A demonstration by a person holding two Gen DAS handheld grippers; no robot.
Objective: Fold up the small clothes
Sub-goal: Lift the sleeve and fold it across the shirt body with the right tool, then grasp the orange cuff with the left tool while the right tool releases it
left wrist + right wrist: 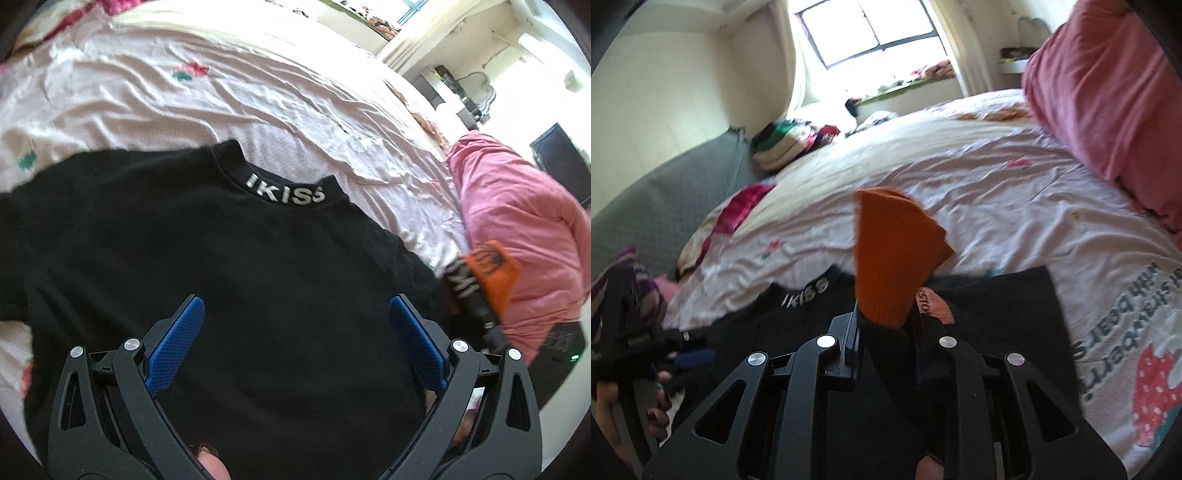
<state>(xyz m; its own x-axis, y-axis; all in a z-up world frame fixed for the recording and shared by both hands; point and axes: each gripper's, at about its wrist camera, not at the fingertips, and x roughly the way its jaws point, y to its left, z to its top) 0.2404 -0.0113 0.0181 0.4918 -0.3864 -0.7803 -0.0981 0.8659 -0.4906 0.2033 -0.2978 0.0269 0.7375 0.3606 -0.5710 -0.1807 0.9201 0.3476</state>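
A black top with silver letters on its collar lies flat on the pale pink bed sheet. My left gripper hovers over the top's chest, blue pads wide apart, nothing between them. My right gripper is shut on the top's sleeve end, whose orange cuff sticks up past the fingertips, lifted off the black top. In the left wrist view the orange cuff and right gripper are at the top's right edge. The left gripper and a hand show at far left.
A pink pillow lies on the bed's right side, seen too as the pink pillow. A pile of striped clothes sits at the bed's far end under a window. A grey padded surface borders the bed at left.
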